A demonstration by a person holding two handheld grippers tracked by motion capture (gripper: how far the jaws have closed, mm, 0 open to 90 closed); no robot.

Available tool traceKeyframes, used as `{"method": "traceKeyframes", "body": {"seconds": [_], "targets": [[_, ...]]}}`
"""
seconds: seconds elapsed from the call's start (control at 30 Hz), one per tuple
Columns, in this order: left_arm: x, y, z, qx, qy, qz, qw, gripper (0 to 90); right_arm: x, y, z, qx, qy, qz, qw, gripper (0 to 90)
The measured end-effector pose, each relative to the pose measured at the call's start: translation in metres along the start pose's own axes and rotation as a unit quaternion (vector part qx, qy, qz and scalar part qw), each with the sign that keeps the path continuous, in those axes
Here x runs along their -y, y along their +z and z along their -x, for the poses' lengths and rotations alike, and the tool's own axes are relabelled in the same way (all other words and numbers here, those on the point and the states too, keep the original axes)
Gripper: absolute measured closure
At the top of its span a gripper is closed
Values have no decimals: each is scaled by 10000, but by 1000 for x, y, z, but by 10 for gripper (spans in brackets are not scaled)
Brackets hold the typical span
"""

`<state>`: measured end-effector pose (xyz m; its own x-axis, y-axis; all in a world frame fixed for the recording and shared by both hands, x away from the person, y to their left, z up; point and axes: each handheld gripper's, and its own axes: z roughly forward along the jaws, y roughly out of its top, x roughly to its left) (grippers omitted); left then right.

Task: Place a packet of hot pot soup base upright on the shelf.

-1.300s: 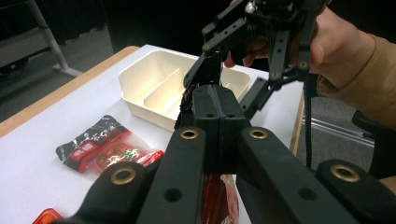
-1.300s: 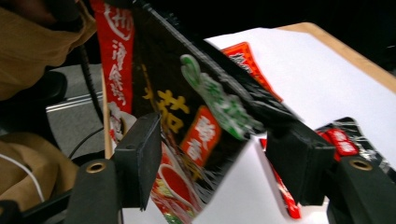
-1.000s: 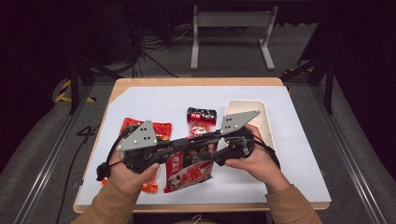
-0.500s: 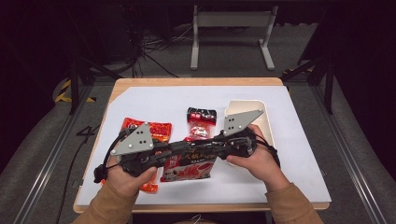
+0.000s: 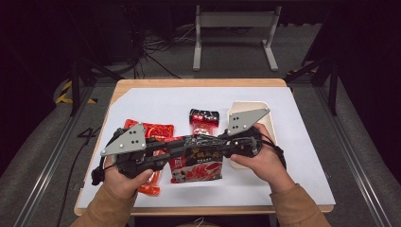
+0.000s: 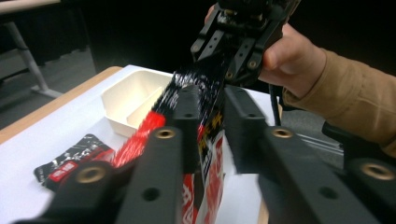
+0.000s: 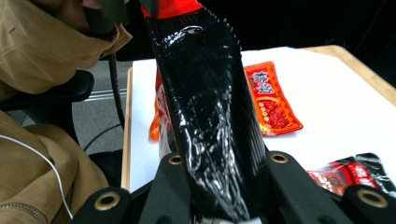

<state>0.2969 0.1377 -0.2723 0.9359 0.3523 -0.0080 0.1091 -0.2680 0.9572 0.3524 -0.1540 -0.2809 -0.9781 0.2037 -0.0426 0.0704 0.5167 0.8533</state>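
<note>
A large red and black snack bag (image 5: pixel 196 163) hangs just above the white table cover, held by its black top edge. My left gripper (image 5: pixel 184 144) comes in from the left and is shut on that edge; its jaws (image 6: pixel 205 121) pinch the bag (image 6: pixel 208 158). My right gripper (image 5: pixel 213 140) comes in from the right, shut on the same edge. In the right gripper view the glossy black film (image 7: pixel 210 107) runs up from between the jaws of that gripper (image 7: pixel 219 186). The other hand's gripper (image 6: pixel 238 42) shows beyond the bag.
A cream two-compartment tray (image 5: pixel 273 124) stands at the right, behind my right hand. A small black and red packet (image 5: pixel 204 120) lies beside it, and a red packet (image 5: pixel 151 128) lies left of centre. An orange packet (image 5: pixel 149 182) sits under my left hand. The table's front edge is close.
My left gripper has drawn leftward and my right slightly rightward, with the bag's top edge held between them. The packets on the table have not moved.
</note>
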Motion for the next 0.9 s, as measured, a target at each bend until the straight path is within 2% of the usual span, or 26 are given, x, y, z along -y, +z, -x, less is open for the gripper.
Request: {"method": "traceKeyframes", "body": {"seconds": [0.03, 0.2, 0.33, 0.5, 0.73, 0.9], "targets": [[0, -1, 1, 12, -22, 37, 10000, 698, -1, -2, 0, 24, -14, 11, 10000, 795], [0, -7, 0, -99, 32, 96, 9999, 551, -6, -12, 4, 161, -25, 26, 9999, 797], [2, -12, -5, -192, 32, 191, 9996, 499, -11, -17, 7, 245, -27, 5, 9997, 796], [5, -20, -11, -322, -63, 268, 9991, 478, -18, -23, 11, 392, -62, -16, 9992, 796], [10, -23, -18, -442, -163, 105, 9988, 462, -26, -37, 23, 606, -63, 167, 9980, 795], [14, -20, -21, -474, -215, 33, 9986, 447, -30, -46, 31, 805, -84, 175, 9966, 795]]}}
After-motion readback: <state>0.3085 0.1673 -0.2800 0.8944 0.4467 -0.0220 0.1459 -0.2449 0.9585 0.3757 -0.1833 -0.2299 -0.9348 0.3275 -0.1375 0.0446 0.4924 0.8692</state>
